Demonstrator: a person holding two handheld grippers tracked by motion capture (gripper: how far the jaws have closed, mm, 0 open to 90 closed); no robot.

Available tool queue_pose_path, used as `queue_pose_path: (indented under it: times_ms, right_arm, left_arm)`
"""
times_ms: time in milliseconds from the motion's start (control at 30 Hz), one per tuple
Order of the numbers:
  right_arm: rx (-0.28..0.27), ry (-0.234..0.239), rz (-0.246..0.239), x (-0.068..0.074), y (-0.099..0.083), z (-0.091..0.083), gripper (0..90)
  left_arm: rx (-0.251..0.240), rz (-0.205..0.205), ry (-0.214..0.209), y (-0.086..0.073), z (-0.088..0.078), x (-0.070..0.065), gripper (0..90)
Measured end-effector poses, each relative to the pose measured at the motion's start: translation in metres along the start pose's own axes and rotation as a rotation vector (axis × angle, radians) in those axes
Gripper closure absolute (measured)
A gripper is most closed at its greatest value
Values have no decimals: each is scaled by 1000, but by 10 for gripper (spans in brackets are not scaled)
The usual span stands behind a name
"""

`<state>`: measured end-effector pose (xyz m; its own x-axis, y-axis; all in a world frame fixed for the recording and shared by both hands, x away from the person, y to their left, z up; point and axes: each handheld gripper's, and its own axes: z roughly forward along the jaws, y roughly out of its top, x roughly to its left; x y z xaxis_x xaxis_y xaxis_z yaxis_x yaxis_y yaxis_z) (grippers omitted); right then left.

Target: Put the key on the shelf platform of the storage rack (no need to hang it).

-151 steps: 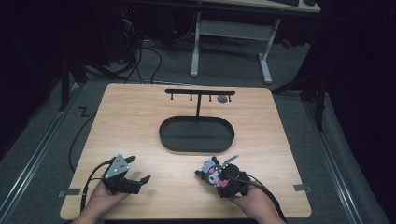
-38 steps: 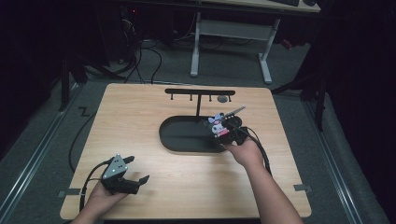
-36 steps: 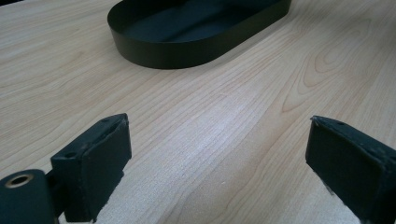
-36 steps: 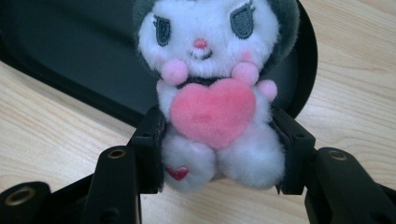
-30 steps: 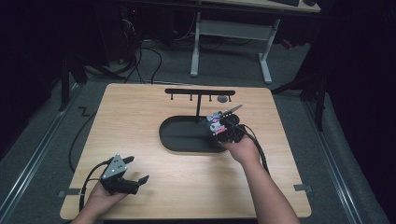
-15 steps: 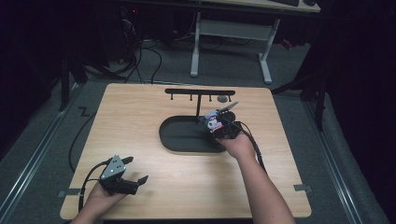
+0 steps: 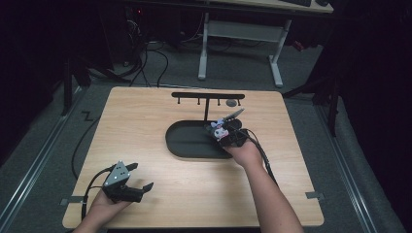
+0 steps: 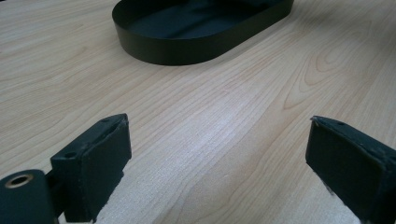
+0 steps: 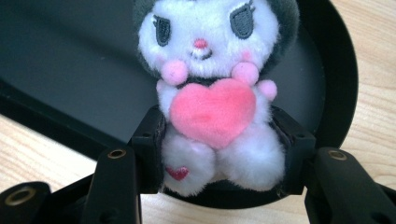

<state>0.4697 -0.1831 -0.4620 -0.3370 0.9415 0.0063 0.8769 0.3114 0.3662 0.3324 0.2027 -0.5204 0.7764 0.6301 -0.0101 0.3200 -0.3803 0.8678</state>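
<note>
The right gripper [image 9: 215, 135] is clenched on the plush [image 9: 212, 93], its two jaws squeezing the soft body from either side just below the pink heart; gripped low at the waist, the toy sits upright ahead of the gripper with its face towards the camera, which keeps the head free. In the high view the right gripper [image 7: 224, 131] hangs over the near right end of the tray [image 7: 187, 141], so the plush [image 7: 221, 132] is above the tray's black floor, not yet resting on it as far as I can judge; the likely aim is to set it down inside, or to lift it towards the rack [image 7: 206, 97] that stands just beyond the gripper.

The left gripper [image 7: 128, 187] rests on the table [image 7: 145, 116] near the person's edge, well away from the tray [image 8: 196, 32], its jaws spread wide with nothing between them; it seems parked out of the way.

Counted: one plush; one tray; one rack with several short pegs; two grippers.
</note>
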Motion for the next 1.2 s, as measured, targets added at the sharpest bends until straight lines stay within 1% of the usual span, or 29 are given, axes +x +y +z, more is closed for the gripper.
queue_pose_path:
  times_ms: [167, 200, 233, 300, 333, 367, 400, 433, 500, 633, 667, 700, 733, 800, 867, 1100, 1200]
  right_arm:
    - [14, -1, 7, -3, -7, 2, 472]
    - [25, -9, -2, -3, -8, 1, 471]
    - [15, -1, 3, -3, -9, 2, 471]
    - [19, 2, 12, -3, -10, 2, 471]
    - [18, 6, 5, -4, -10, 3, 471]
    - [23, 8, 15, -4, -10, 5, 470]
    - [38, 7, 7, -3, -9, 8, 470]
    - [38, 7, 7, -3, -9, 8, 470]
    - [34, 14, 3, -1, -9, 11, 468]
    - [18, 10, -6, 3, -7, 14, 450]
    - [13, 8, -6, 4, -6, 14, 411]
    - [13, 8, -6, 4, -6, 14, 411]
    - [7, 11, 2, 5, -6, 14, 383]
    - [-3, 9, -7, 5, -5, 13, 348]
    - [-16, 14, -6, 6, -4, 9, 314]
    - [-37, 18, -2, 5, -5, -1, 299]
    - [-44, 12, -5, 5, -6, -5, 300]
  left_arm:
    - [-2, 2, -2, 0, 0, -1, 76]
    - [-2, 2, -2, 0, 0, -1, 76]
    - [-2, 2, -2, 0, 0, -1, 76]
    - [-1, 2, -1, 0, 1, -1, 76]
    - [-1, 2, -1, 0, 1, -1, 76]
    - [-2, 1, -1, 0, 1, -1, 76]
    - [-2, 2, -1, 0, 1, -1, 76]
    - [-1, 2, -1, 0, 1, -1, 76]
    - [0, 2, 0, 0, 1, -1, 76]
    - [0, 2, 0, 0, 0, 0, 76]
    - [0, 2, 0, 0, 0, 0, 76]
    - [0, 2, 0, 0, 0, 0, 76]
    - [0, 2, 1, 0, 0, 0, 76]
    - [-1, 2, 0, 0, 0, 0, 76]
    - [-3, 2, 1, 0, 0, 0, 76]
    - [-3, 2, 0, 0, 0, -1, 76]
    - [-2, 3, 0, 0, 0, -1, 76]
